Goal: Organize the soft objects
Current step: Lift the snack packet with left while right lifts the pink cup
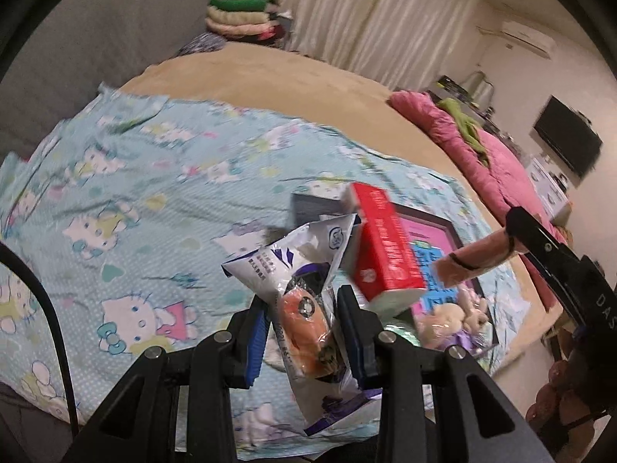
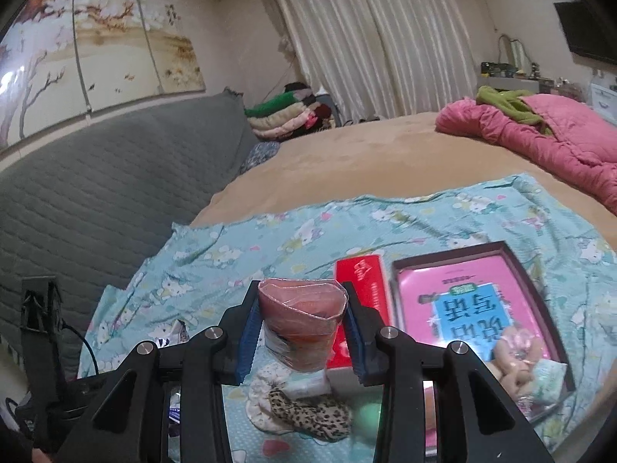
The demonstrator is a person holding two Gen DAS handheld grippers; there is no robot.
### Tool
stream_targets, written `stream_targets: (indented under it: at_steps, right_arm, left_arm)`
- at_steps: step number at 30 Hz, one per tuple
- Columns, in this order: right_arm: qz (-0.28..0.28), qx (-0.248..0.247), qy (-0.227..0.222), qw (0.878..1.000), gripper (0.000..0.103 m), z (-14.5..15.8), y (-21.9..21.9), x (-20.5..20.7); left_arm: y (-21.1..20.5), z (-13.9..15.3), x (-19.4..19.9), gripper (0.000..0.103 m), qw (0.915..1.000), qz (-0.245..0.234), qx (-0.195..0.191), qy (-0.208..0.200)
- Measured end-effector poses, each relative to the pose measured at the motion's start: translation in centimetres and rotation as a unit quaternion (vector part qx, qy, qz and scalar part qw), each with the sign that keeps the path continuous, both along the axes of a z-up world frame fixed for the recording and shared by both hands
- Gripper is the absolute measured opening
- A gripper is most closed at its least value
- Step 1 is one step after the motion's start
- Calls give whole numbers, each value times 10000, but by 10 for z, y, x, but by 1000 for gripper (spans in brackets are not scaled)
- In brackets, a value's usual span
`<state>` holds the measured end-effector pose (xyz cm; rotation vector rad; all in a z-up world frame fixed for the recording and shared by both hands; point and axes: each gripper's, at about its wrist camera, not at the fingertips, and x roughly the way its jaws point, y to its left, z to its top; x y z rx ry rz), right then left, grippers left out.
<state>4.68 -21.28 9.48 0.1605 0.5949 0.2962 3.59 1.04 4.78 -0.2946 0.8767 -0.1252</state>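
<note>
My left gripper [image 1: 302, 310] is shut on a white plastic packet [image 1: 308, 270] with an orange roll inside, held above the blue cat-print cloth [image 1: 154, 200]. My right gripper [image 2: 300, 314] is shut on a pink soft pack [image 2: 302, 320]; in the left wrist view the pink pack [image 1: 474, 258] sticks out of the right gripper's black finger [image 1: 540, 243]. A red tissue pack [image 1: 381, 247] lies beside a dark tray [image 2: 540, 293] that holds a pink book [image 2: 462, 293] and a small plush toy [image 2: 513, 362].
A leopard-print scrunchie [image 2: 308, 416] and a pale frilly one [image 2: 270, 389] lie on the cloth below the right gripper. A pink quilt [image 2: 559, 139] lies at the bed's far right, folded clothes [image 2: 285, 115] are stacked at the back, and a grey headboard [image 2: 96, 193] stands to the left.
</note>
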Motion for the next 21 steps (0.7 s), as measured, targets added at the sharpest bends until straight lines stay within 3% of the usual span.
stream_targets:
  at_steps: [9, 21]
  right_arm:
    - [-454, 298, -127, 9984, 40, 21, -60, -18]
    - [-1033, 375, -312, 9935, 40, 32, -116, -36]
  left_arm:
    - [-63, 27, -5, 35, 9977, -606, 223, -182]
    - [-123, 32, 3, 35, 9919, -1168, 469, -191]
